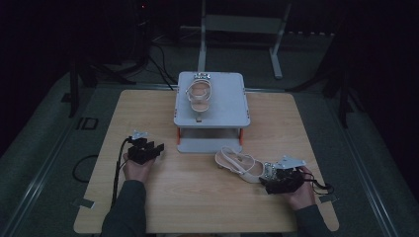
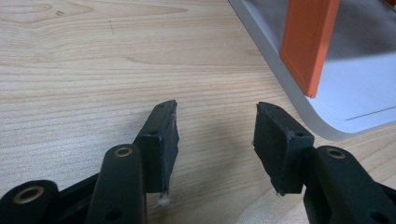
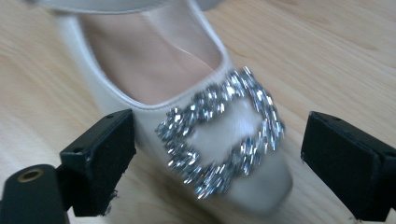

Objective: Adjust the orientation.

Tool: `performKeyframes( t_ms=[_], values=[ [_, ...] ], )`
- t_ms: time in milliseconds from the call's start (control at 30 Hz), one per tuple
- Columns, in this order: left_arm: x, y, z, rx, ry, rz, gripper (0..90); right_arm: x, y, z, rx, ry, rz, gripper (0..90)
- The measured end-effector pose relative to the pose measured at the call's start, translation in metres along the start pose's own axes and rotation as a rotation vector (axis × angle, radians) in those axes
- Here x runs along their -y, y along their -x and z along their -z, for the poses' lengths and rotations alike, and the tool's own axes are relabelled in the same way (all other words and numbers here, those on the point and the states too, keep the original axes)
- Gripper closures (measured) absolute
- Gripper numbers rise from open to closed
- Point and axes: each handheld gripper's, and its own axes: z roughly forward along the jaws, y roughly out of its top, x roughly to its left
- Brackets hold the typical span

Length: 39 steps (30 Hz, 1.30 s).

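Shoe toe [image 3: 224,135] between spread right claw [image 3: 219,154] jaws, on table [image 3: 336,56]

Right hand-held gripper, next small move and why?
Probably close the right hand-held gripper on the shoe's toe: its jaws are open on either side of the jewelled buckle, one pad at the toe's edge, the other apart. The other shoe already sits on the grey stand.

I count two pale cream slingback shoes with sparkling rhinestone buckles, one on the table [image 1: 243,167] and one on the rack [image 1: 198,94], one grey two-tier rack with orange posts [image 1: 232,106], one light wooden table [image 1: 197,207], and two black two-jaw grippers, left [image 1: 150,148] and right [image 1: 272,181].
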Motion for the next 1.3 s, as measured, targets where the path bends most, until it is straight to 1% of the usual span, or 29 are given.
performKeyframes(
  t_ms=[100, 133, 167, 200, 233, 267, 300, 333, 367, 467, 533, 633, 733, 767, 900, 967, 1033, 1067, 1100, 1133, 1167, 1267, 1300],
  values=[
    [0.000, 0.000, 0.000, 0.000, 0.000, 0.000, 49.9, 0.000, 0.008, 0.000, 0.055, -0.007, -0.022, 10.3],
    [0.000, 0.000, 0.000, 0.000, 0.000, 0.000, 49.9, 0.000, 0.008, 0.000, 0.055, -0.007, -0.022, 10.3],
    [0.000, 0.000, 0.000, 0.000, 0.000, 0.000, 49.9, -0.001, 0.013, -0.001, 0.080, -0.008, -0.039, 13.5],
    [0.000, 0.000, 0.000, 0.000, 0.000, -0.001, 49.9, -0.003, 0.016, -0.003, 0.089, -0.010, -0.054, 13.5],
    [0.000, 0.000, 0.000, 0.000, 0.000, -0.001, 49.9, -0.003, 0.016, -0.003, 0.089, -0.010, -0.054, 13.5],
    [0.000, 0.000, 0.000, -0.001, -0.001, -0.002, 49.9, -0.004, 0.019, -0.004, 0.101, -0.016, -0.071, 14.0],
    [0.000, 0.000, 0.000, -0.001, -0.001, -0.002, 49.9, -0.006, 0.021, -0.006, 0.110, -0.016, -0.081, 15.2],
    [0.000, 0.000, 0.000, -0.001, 0.000, -0.001, 49.9, -0.009, 0.026, -0.010, 0.123, -0.015, -0.103, 18.1],
    [0.000, 0.000, 0.000, 0.000, 0.000, -0.001, 49.9, -0.011, 0.029, -0.012, 0.120, -0.010, -0.110, 21.2],
    [0.000, 0.000, 0.000, -0.002, -0.002, -0.004, 49.9, -0.015, 0.033, -0.017, 0.121, -0.005, -0.128, 23.2],
    [0.000, 0.000, 0.000, -0.002, -0.002, -0.004, 49.9, -0.020, 0.037, -0.022, 0.112, -0.006, -0.140, 26.1],
    [0.000, 0.000, 0.000, -0.002, -0.002, -0.004, 49.9, -0.028, 0.042, -0.029, 0.105, -0.006, -0.140, 29.4],
    [0.000, 0.000, 0.000, -0.001, -0.002, -0.004, 49.9, -0.032, 0.044, -0.032, 0.102, -0.007, -0.146, 30.3],
    [0.000, 0.000, 0.000, -0.001, -0.002, -0.004, 49.9, -0.034, 0.046, -0.034, 0.095, -0.004, -0.149, 32.3],
    [0.000, 0.000, 0.000, -0.001, -0.002, -0.004, 49.9, -0.037, 0.046, -0.036, 0.096, -0.007, -0.145, 32.9],
    [0.000, 0.000, 0.000, -0.001, -0.002, -0.004, 49.9, -0.038, 0.045, -0.035, 0.103, 0.005, -0.149, 33.1],
    [0.000, 0.000, 0.000, 0.000, 0.000, -0.002, 49.8, -0.039, 0.042, -0.030, 0.109, 0.039, -0.153, 36.2],
    [0.000, 0.000, 0.000, 0.004, 0.002, 0.002, 49.5, -0.040, 0.039, -0.022, 0.122, 0.065, -0.157, 37.7],
    [0.000, 0.000, 0.000, 0.004, 0.002, 0.002, 49.5, -0.040, 0.039, -0.022, 0.122, 0.065, -0.157, 37.7],
    [0.000, 0.000, 0.000, 0.005, 0.002, 0.003, 49.5, -0.041, 0.038, -0.018, 0.131, 0.075, -0.151, 37.7],
    [0.000, 0.000, 0.000, 0.004, 0.002, 0.002, 49.5, -0.043, 0.034, -0.010, 0.142, 0.091, -0.158, 38.3],
    [0.000, 0.000, 0.000, 0.004, 0.002, 0.001, 49.4, -0.044, 0.027, 0.000, 0.139, 0.095, -0.168, 39.2],
    [0.000, 0.000, 0.000, 0.004, 0.002, 0.001, 49.4, -0.044, 0.025, 0.003, 0.137, 0.096, -0.171, 41.5]
  ],
)
